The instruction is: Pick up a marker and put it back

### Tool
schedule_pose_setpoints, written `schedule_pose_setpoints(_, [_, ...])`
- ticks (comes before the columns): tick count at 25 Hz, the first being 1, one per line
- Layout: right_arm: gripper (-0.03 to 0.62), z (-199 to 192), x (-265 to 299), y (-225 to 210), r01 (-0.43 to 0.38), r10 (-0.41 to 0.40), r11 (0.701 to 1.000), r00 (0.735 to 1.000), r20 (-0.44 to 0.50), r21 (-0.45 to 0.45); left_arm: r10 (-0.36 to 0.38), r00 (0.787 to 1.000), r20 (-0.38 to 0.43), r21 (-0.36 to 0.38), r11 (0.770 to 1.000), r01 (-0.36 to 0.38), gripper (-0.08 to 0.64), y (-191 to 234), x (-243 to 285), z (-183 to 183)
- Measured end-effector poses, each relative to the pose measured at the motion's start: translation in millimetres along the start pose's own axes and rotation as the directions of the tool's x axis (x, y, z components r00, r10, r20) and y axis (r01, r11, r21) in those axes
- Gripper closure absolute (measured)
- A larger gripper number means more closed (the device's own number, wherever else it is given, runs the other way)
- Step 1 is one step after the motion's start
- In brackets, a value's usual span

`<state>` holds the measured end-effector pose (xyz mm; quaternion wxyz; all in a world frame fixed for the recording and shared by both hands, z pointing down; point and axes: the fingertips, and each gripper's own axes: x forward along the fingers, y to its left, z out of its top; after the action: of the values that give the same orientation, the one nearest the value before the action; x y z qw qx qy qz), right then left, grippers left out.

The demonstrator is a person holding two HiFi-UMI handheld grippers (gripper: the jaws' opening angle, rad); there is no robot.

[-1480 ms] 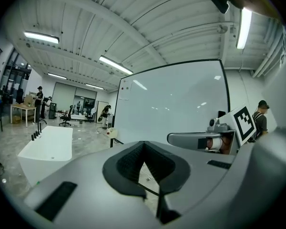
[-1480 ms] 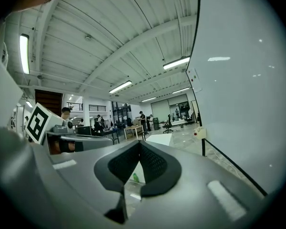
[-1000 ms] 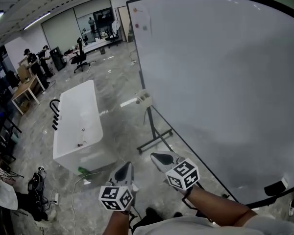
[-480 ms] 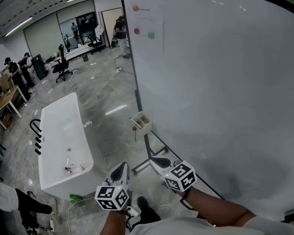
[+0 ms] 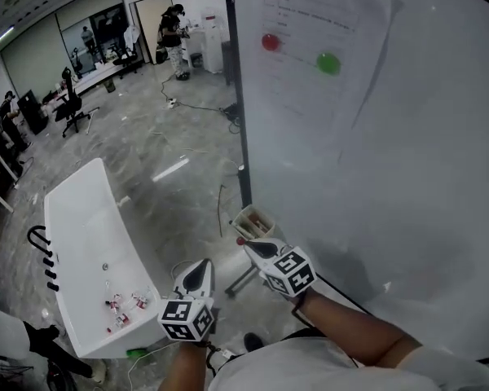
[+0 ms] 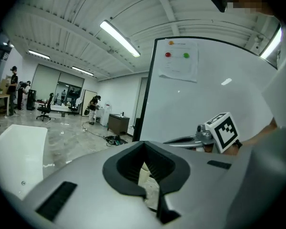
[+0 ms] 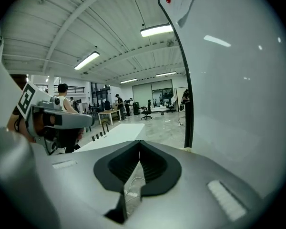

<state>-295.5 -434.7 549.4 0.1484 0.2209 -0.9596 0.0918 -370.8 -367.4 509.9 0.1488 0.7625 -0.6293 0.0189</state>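
Note:
A small cream holder box (image 5: 253, 221) hangs on the left edge of the whiteboard (image 5: 407, 177), with markers inside it. A small red tip (image 5: 240, 240) shows just below the box. My right gripper (image 5: 253, 248) points at the box from just beneath it, jaws shut and holding nothing. My left gripper (image 5: 202, 265) is lower left, over the floor, also shut and holding nothing. In the left gripper view the cream box (image 6: 144, 173) shows through the jaw cutout, and the right gripper (image 6: 190, 140) is ahead at the right.
A long white table (image 5: 81, 243) with small items stands to the left. The whiteboard's frame (image 5: 243, 177) and foot stand ahead. A paper sheet (image 5: 326, 47) with orange, red and green magnets hangs on the board. People and chairs are far back.
The view has closed in on the whiteboard's left edge. The holder box, far ahead before, now sits just above the right gripper's tip. Both grippers stayed shut.

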Motion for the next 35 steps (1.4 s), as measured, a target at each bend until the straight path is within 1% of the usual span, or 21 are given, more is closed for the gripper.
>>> schedule_pose_setpoints(3, [0.588,2.7,38.7,-22.3,0.02,-0.02,1.0,0.999,-0.04,-0.011,-0.022,0.999,-0.029,-0.019,1.0,0.021,0.558,15.9,24.3,-3.3])
schedule_pose_setpoints(7, [0.58,-17.8,82.2,-51.6,0.028,-0.033,0.999,0.99,-0.137,-0.042,-0.022,0.998,-0.053,-0.059,0.998,0.019,0.558,37.8,53.1,-10.5])
schedule_pose_setpoints(12, [0.547,-51.9,125.4,-77.8,0.021,-0.042,0.997,0.962,-0.271,-0.078,-0.021,0.998,-0.066,-0.082,0.997,0.015,0.558,56.5,78.5,-11.5])
schedule_pose_setpoints(14, [0.536,-60.5,137.5,-84.4,0.024,-0.054,0.994,0.952,-0.301,-0.103,-0.019,0.997,-0.074,-0.09,0.996,0.012,0.558,63.4,85.4,-14.4])
schedule_pose_setpoints(16, [0.526,-61.4,146.2,-86.1,0.023,-0.069,0.989,0.944,-0.322,-0.144,-0.013,0.996,-0.087,-0.105,0.995,0.004,0.558,71.7,89.6,-20.1])
schedule_pose_setpoints(18, [0.517,-62.8,153.0,-86.8,0.024,-0.093,0.981,0.929,-0.359,-0.192,-0.008,0.995,-0.096,-0.118,0.993,-0.003,0.558,79.0,91.5,-24.4])
schedule_pose_setpoints(22, [0.511,-75.8,164.4,-86.3,0.004,-0.143,0.955,0.88,-0.454,-0.295,-0.006,0.995,-0.098,-0.127,0.992,-0.006,0.558,87.8,94.6,-25.1])
schedule_pose_setpoints(26, [0.508,-87.0,169.8,-89.6,0.011,-0.194,0.942,0.833,-0.519,-0.335,-0.015,0.995,-0.101,-0.137,0.991,0.001,0.558,90.3,94.3,-27.0])
schedule_pose_setpoints(28, [0.513,-89.0,171.6,-90.7,0.017,-0.214,0.936,0.82,-0.531,-0.351,-0.016,0.995,-0.1,-0.141,0.99,0.002,0.558,91.0,93.3,-27.4])
schedule_pose_setpoints(32, [0.525,-88.5,171.5,-91.9,0.029,-0.232,0.93,0.821,-0.522,-0.368,-0.013,0.995,-0.096,-0.145,0.989,-0.001,0.558,92.9,89.9,-27.6])
schedule_pose_setpoints(34, [0.525,-85.0,170.1,-91.1,0.034,-0.225,0.933,0.832,-0.507,-0.358,-0.013,0.996,-0.093,-0.147,0.989,-0.001,0.558,92.9,88.4,-26.8])
schedule_pose_setpoints(35, [0.525,-81.0,168.8,-90.2,0.038,-0.217,0.937,0.843,-0.492,-0.347,-0.014,0.996,-0.091,-0.146,0.989,0.001,0.558,92.4,87.7,-25.9])
